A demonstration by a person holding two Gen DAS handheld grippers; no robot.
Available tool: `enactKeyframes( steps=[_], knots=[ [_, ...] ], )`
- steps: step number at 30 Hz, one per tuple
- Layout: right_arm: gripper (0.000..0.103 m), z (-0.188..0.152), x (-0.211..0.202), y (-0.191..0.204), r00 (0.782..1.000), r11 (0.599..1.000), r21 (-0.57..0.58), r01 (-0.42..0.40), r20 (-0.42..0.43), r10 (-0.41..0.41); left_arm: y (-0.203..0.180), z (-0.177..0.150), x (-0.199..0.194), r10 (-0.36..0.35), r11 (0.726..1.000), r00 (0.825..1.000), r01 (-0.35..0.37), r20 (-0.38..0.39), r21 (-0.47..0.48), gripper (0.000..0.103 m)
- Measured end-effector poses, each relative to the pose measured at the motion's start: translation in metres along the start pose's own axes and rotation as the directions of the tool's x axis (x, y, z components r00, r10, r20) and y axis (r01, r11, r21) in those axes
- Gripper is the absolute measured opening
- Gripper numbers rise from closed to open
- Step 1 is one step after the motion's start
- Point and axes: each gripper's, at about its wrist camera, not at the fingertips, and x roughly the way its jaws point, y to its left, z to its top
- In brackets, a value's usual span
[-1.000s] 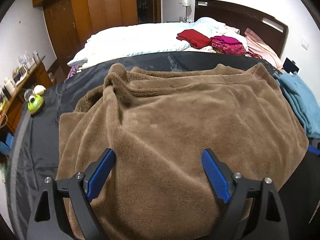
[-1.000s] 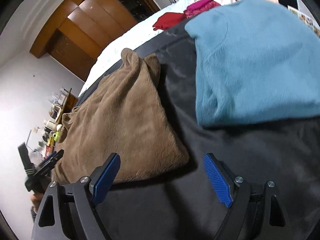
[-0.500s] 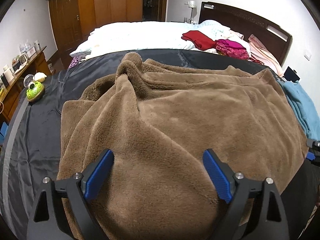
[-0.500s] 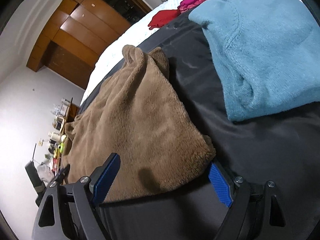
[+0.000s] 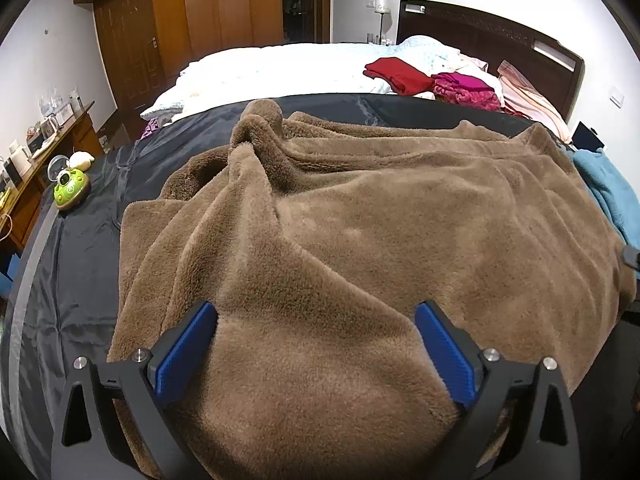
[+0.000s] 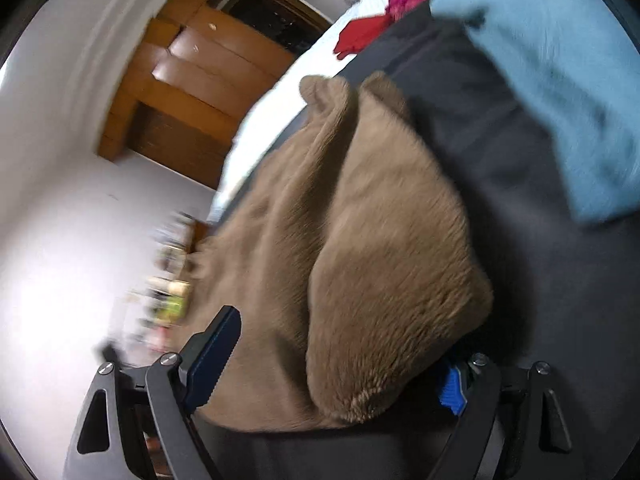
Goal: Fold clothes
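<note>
On the bed (image 5: 80, 280), the brown fleece garment (image 5: 360, 240) looks only half folded, left claw (image 5: 316, 352) just spreading wide over it, right claw (image 6: 336, 360) gaping around its corner, nothing gripped.

Fleece garment (image 5: 360, 240): spread on the dark sheet (image 5: 80, 280), near.
Sweater (image 5: 612, 196): right of it.
Toy (image 5: 70, 190): far left.
Duvet (image 5: 280, 68): behind.

Left claw (image 5: 316, 344) jaws just opening, wide astride brown fleece garment (image 5: 360, 240).
</note>
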Motion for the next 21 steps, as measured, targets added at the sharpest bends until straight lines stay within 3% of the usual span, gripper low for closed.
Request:
enactKeyframes(
  steps=[8, 12, 21],
  knots=[
    [0.085, 0.016, -0.016, -0.006, 0.987, 0.998, 0.026, 0.063, 0.149, -0.066, -0.001, -0.001, 0.001, 0.005, 1.0, 1.0, -0.005, 0.002, 0.006, 0.102],
    [0.052, 0.021, -0.014, -0.006, 0.979, 0.993, 0.042, 0.115, 0.166, -0.12, -0.002, -0.001, 0.002, 0.008, 1.0, 1.0, -0.008, 0.004, 0.009, 0.102],
    [0.052, 0.023, 0.02, 0.008, 0.98, 0.986, 0.006, 0.167, 0.112, -0.167, -0.003, -0.001, 0.003, 0.013, 1.0, 1.0, -0.014, 0.006, 0.015, 0.102]
  ],
)
